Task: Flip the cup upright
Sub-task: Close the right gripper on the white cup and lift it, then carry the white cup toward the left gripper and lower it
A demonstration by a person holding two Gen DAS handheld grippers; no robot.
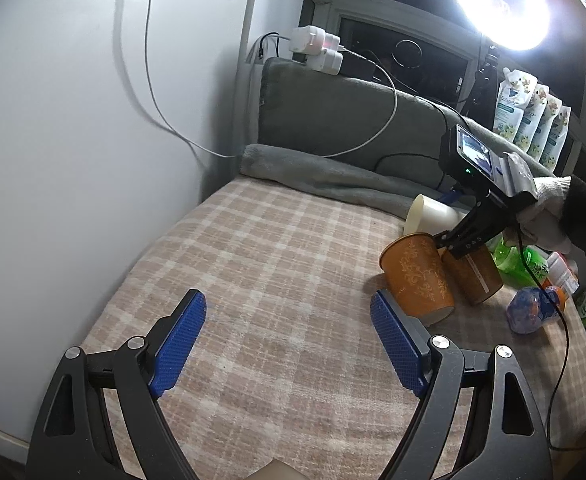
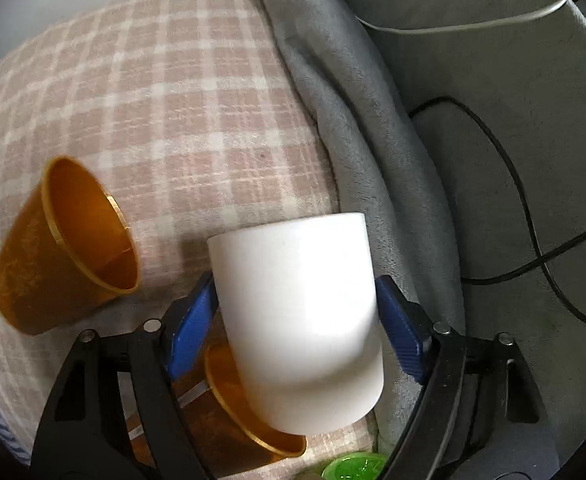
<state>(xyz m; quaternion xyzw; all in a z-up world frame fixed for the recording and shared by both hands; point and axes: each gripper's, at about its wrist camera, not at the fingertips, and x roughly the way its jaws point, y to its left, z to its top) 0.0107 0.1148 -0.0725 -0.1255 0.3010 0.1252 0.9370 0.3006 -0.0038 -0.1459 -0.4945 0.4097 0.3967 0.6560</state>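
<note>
Left gripper [image 1: 289, 344] agape, right gripper [image 2: 297, 320] closed.

You have a pink-and-cream checked blanket [image 1: 277, 264] spread over the bed, with a rolled grey fleece throw [image 1: 313, 172] along its far edge and a grey cushion [image 1: 345, 120] standing behind that. A white multi-plug adapter [image 1: 317, 48] sits on top of the cushion. Beside the window you see a bright ring light [image 1: 505, 4] and a row of white printed refill pouches [image 1: 533, 116]. A green plastic bottle [image 1: 513, 256] and a crumpled blue-and-orange wrapper [image 1: 533, 308] lie on the blanket.
</note>
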